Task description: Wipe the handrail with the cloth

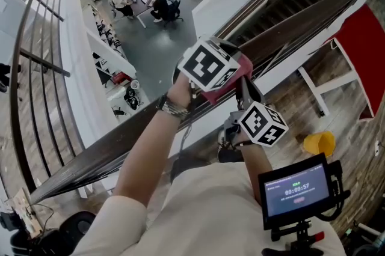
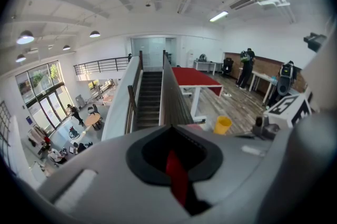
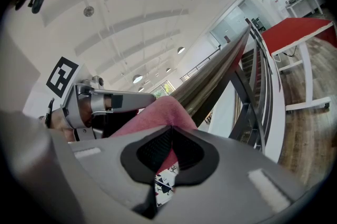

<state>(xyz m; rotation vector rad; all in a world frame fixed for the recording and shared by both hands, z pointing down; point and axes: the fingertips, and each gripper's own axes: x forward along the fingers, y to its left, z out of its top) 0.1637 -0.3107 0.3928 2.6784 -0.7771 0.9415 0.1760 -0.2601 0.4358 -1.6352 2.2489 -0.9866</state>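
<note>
Atrium floor [image 1: 150, 38] below: left tool [image 2: 171, 136] and right tool [image 3: 169, 131] both clamped on pink cloth [image 3: 160, 112], draped over handrail [image 1: 102, 152] mid-span. We judge wipe stroke in hand; next needs steady pressure along it.

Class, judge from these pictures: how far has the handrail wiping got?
Done: the pink cloth is picked up, with the left gripper and right gripper both shut on it. In hand: it sits on the handrail. Left: no wiped stretch shows, so the rail's whole length may remain.
</note>
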